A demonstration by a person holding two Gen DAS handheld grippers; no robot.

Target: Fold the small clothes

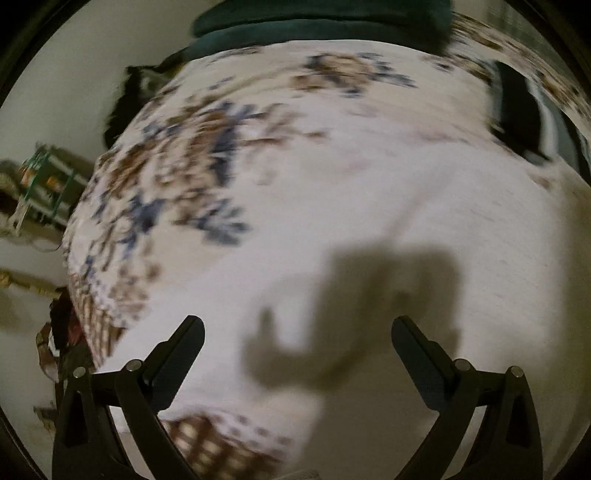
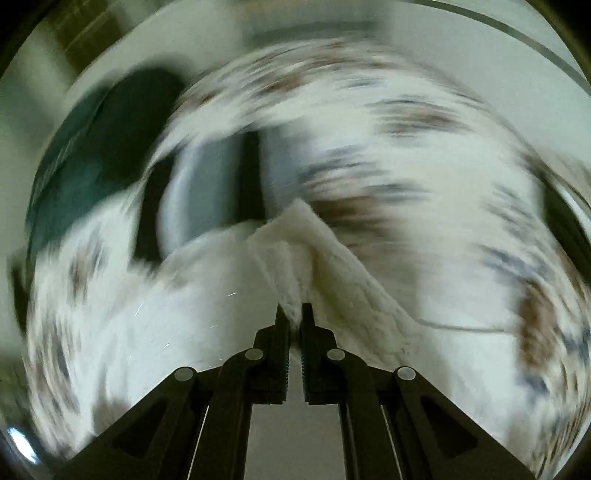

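A white knitted garment (image 2: 317, 254) is pinched between the fingers of my right gripper (image 2: 294, 314), which is shut on a folded edge of it; the cloth rises in ridges just past the fingertips. In the left wrist view a plain white cloth (image 1: 406, 229) lies spread on the floral bed cover (image 1: 177, 162). My left gripper (image 1: 297, 328) is wide open and empty above it, casting a shadow on the cloth. Both views are blurred by motion.
A dark green pillow or blanket (image 1: 321, 22) lies at the far end of the bed, and also shows in the right wrist view (image 2: 96, 147). A grey and black garment (image 2: 214, 184) lies beyond the white one. The floor with clutter (image 1: 40, 184) is to the left.
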